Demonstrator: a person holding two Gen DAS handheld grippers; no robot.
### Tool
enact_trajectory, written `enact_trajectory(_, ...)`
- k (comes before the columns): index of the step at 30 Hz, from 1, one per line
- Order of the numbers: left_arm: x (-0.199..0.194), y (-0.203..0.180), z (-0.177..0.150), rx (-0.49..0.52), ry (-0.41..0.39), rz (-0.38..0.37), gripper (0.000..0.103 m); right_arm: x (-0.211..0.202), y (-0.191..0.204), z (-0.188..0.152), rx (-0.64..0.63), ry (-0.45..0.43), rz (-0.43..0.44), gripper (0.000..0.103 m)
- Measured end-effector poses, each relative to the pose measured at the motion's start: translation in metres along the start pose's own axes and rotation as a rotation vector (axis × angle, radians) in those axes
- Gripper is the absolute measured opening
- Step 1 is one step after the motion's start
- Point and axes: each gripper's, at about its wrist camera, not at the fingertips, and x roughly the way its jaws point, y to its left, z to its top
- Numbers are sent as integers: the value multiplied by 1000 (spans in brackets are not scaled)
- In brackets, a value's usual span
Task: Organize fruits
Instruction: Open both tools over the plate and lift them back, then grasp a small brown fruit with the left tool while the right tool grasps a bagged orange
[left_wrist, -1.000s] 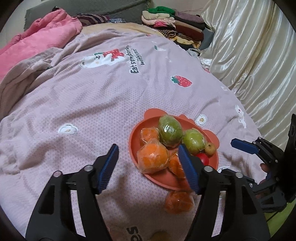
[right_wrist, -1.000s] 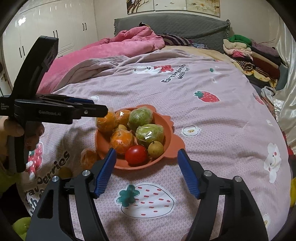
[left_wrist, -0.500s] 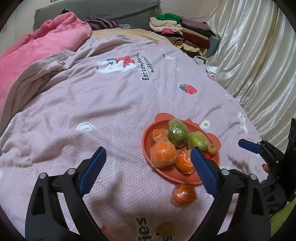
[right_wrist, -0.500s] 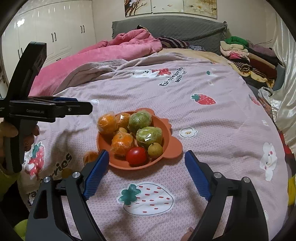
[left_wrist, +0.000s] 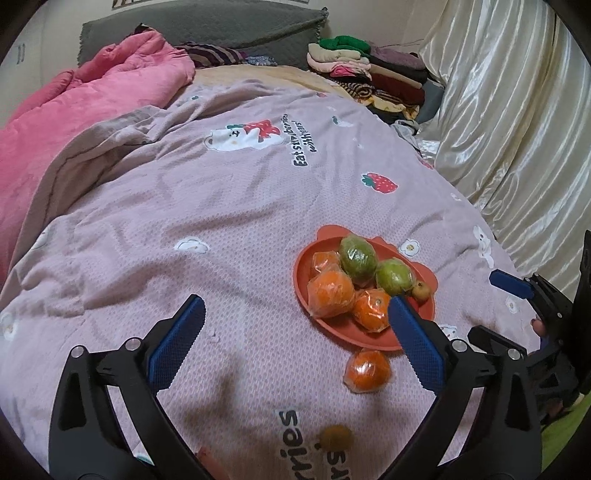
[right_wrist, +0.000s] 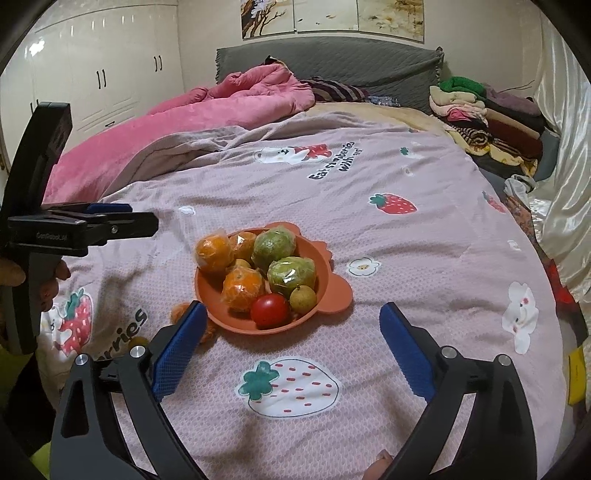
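Observation:
An orange plate (left_wrist: 302, 284) (right_wrist: 334, 293) on the pink bedspread holds wrapped oranges (left_wrist: 330, 293), two wrapped green fruits (right_wrist: 275, 249), a red tomato (right_wrist: 269, 310) and a small pear (right_wrist: 303, 299). One wrapped orange (left_wrist: 366, 370) (right_wrist: 181, 312) lies loose on the cover just off the plate. A small brownish fruit (left_wrist: 336, 437) lies nearer still. My left gripper (left_wrist: 295, 314) hovers back from the plate's left side, jaws opening, nothing between them. My right gripper (right_wrist: 291, 314) faces the plate from the near side, jaws also opening and empty.
A bunched pink quilt (right_wrist: 207, 114) fills the far left of the bed. Folded clothes (right_wrist: 480, 107) are stacked at the far right corner by a shiny curtain (left_wrist: 517, 129). A grey headboard (right_wrist: 332, 62) and white wardrobe (right_wrist: 92, 74) stand behind.
The left gripper has drawn back and up from the plate, its fingers spreading away from a wrapped orange that stays on the plate. The right gripper's fingers have spread wider in place.

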Motion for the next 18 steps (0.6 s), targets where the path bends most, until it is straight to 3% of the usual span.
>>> enact_trajectory(18, -27, -2, -37, -5, 7, 26, 93, -20, 19, -3, -7, -15, 1, 95)
